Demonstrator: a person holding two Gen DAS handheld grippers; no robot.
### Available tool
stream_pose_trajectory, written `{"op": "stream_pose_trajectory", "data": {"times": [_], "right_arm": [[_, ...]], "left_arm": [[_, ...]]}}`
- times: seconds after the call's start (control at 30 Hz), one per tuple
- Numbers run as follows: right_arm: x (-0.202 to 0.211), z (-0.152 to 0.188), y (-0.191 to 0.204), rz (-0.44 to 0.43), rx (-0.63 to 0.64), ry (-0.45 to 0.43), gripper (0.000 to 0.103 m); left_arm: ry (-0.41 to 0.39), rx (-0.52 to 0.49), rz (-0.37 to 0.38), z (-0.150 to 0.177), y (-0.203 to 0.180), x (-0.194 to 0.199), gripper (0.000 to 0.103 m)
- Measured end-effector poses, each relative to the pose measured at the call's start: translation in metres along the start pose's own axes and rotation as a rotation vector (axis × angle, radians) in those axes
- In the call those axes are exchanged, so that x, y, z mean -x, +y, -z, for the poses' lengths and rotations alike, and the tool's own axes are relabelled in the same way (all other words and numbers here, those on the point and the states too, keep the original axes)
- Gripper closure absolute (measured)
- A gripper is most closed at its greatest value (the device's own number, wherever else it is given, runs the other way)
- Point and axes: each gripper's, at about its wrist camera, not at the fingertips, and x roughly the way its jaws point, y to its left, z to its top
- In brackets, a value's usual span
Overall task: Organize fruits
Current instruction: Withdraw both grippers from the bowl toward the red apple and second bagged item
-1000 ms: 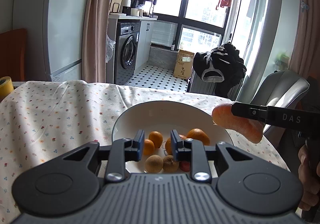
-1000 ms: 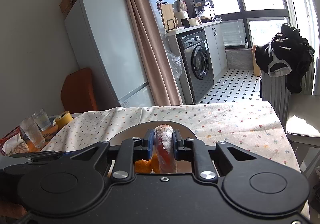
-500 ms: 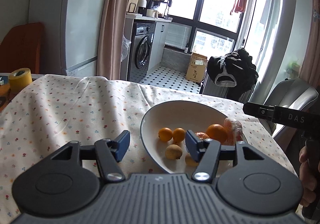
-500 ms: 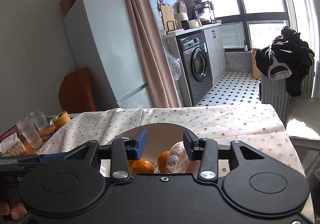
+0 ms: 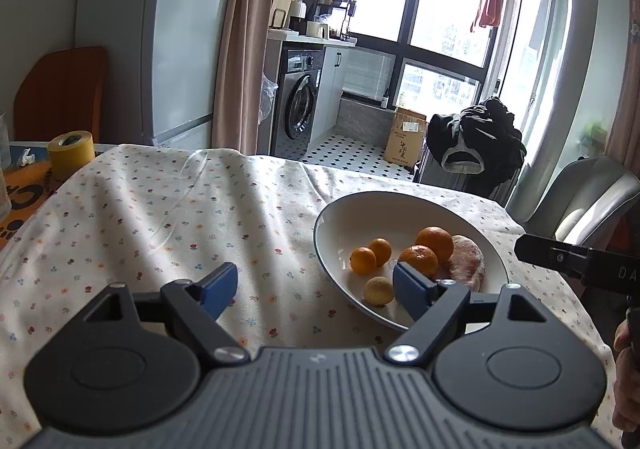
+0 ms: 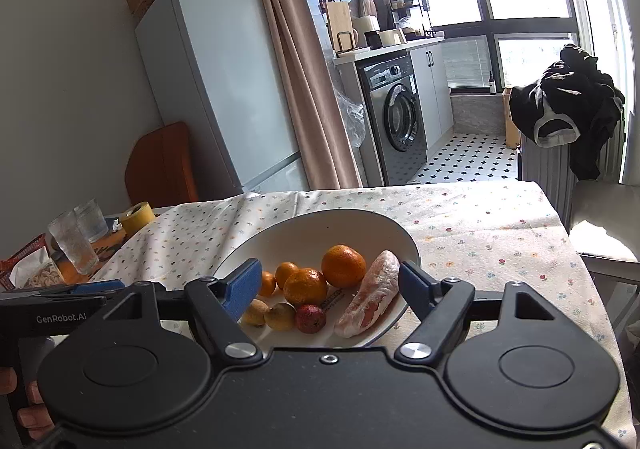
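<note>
A white bowl (image 6: 352, 223) (image 5: 376, 205) sits on the flowered tablecloth and holds several oranges (image 6: 343, 265) (image 5: 435, 241), two small yellow fruits (image 6: 280, 316), a small dark red fruit (image 6: 310, 318) and a wrapped pink wedge (image 6: 370, 299) (image 5: 466, 257) lying at its right side. My right gripper (image 6: 330, 285) stands open just in front of the bowl, empty, its blue pads either side of the fruit. My left gripper (image 5: 314, 285) is open and empty too, left of the bowl, with its right pad over the near rim.
At the table's left end stand a yellow tape roll (image 5: 71, 155) (image 6: 138, 217), two drinking glasses (image 6: 74, 245) and a red basket (image 6: 24, 261). A grey chair (image 5: 588, 197) is at the right side. A hand (image 5: 624, 373) holds the other gripper's handle.
My right gripper opened and let the pink wedge drop into the bowl, then drew back. My left gripper opened wide and shifted left, away from the bowl's middle.
</note>
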Motion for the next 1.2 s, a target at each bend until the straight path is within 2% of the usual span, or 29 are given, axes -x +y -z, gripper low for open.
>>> {"op": "stream_pose_trajectory", "data": {"times": [0.3, 0.47, 0.7, 0.77, 0.9, 1.07, 1.2], "right_arm": [[0.02, 0.015, 0.014, -0.037, 0.031, 0.038, 0.018], [0.03, 0.023, 0.021, -0.061, 0.054, 0.045, 0.018], [0.042, 0.034, 0.035, -0.101, 0.097, 0.056, 0.018], [0.045, 0.036, 0.039, -0.111, 0.107, 0.053, 0.018], [0.049, 0.041, 0.046, -0.123, 0.122, 0.051, 0.02], [0.043, 0.045, 0.051, -0.148, 0.122, 0.074, 0.038], [0.037, 0.049, 0.057, -0.166, 0.134, 0.095, 0.042]], "left_arm": [[-0.012, -0.019, 0.03, 0.014, -0.006, 0.022, 0.018], [-0.025, -0.026, 0.073, 0.022, -0.008, 0.04, 0.018], [-0.03, -0.031, 0.062, 0.034, -0.005, 0.056, 0.022], [-0.034, -0.031, 0.059, 0.037, -0.003, 0.059, 0.026], [-0.022, -0.012, 0.066, 0.042, 0.004, 0.062, 0.04], [-0.013, 0.02, 0.072, 0.047, 0.01, 0.061, 0.049], [0.0, 0.036, 0.072, 0.053, 0.011, 0.056, 0.058]]}}
